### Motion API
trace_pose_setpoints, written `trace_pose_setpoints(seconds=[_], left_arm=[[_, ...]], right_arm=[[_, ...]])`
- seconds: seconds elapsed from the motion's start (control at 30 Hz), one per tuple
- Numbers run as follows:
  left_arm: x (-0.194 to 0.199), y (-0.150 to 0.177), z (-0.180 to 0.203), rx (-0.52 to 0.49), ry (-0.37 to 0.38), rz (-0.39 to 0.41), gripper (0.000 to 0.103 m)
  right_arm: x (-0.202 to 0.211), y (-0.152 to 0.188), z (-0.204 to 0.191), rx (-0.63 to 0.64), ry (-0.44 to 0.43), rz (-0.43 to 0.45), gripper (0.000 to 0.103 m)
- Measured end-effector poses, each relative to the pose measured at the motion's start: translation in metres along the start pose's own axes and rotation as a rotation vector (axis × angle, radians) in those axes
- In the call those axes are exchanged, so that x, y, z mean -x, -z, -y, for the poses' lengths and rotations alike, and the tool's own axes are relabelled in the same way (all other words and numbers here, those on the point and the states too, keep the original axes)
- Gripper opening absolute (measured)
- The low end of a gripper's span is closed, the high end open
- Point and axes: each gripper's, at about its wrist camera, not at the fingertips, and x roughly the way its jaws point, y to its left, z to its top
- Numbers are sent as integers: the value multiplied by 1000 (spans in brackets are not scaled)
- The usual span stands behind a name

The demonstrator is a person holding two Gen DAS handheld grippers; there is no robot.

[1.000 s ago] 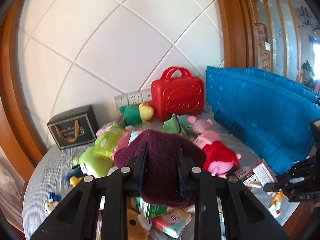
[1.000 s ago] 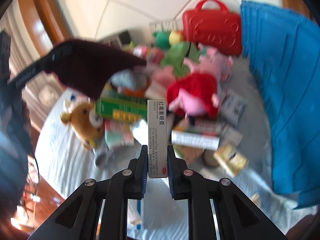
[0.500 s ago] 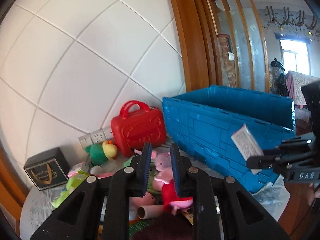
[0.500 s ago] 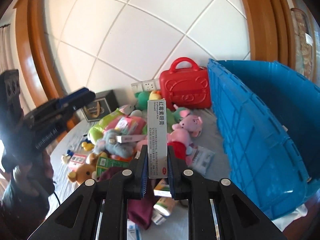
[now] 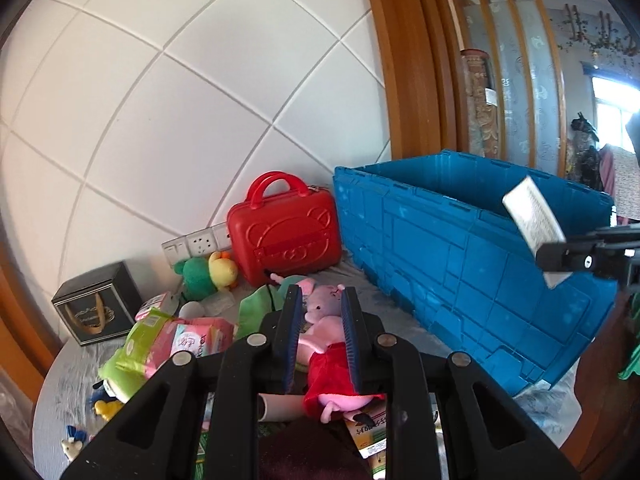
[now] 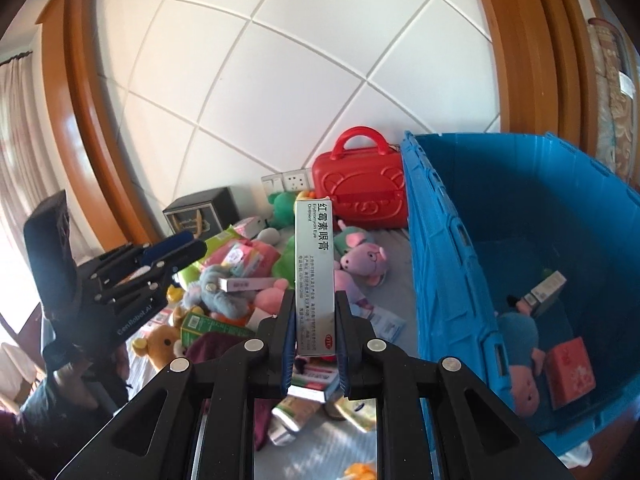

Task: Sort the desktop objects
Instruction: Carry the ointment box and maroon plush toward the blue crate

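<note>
My right gripper is shut on a tall grey ointment box, held upright above the table, left of the blue crate. The same box shows in the left wrist view, over the crate's rim. My left gripper is empty, its jaws a little apart, raised above a pink pig plush in a red dress. A maroon cloth lies below it on the pile. The crate holds a blue plush, a red box and a small carton.
A red toy suitcase stands at the back wall beside a green and yellow plush and a black gift box. Plush toys, tissue packs and medicine boxes litter the grey tabletop.
My left gripper let go of the maroon cloth, which dropped onto the pile, then rose and tilted up. My right gripper carried the ointment box up and right toward the blue crate.
</note>
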Motion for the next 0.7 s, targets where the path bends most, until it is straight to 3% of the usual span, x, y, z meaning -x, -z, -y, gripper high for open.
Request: trace_pose_setpoints(seconds=[0.03,0.1,0.17,0.2,0.3,0.43,0.5,0.6,0.7], left_arm=[[2,3,-1,2,-19,-3,31],[7,10,-3,-3,-73,4,66],[16,24,-8,-8,-127,26,94],[20,33,-12,-6,-151,30,102],[19,69,-26,8,-150,-13,102],[-11,124,-37,-13,-141,-203,102],[-21,147,-41,-9,-139,-259,102],[-32,173,-45,26,-110,-294,102],[-51,195,-46,-4,-93,-323,102]], right_arm=[[1,-3,3,-5,-11,6,17],[3,-6,7,-17,-40,8,17],[1,-8,5,-2,-39,8,17],[0,-8,4,3,-41,6,17],[-7,-8,1,2,-56,-12,17],[-19,-5,-3,0,-64,-44,17],[-24,-3,-7,2,-58,-55,17],[-32,-1,-8,-9,-55,-71,17],[-39,2,-13,-15,-52,-79,17]])
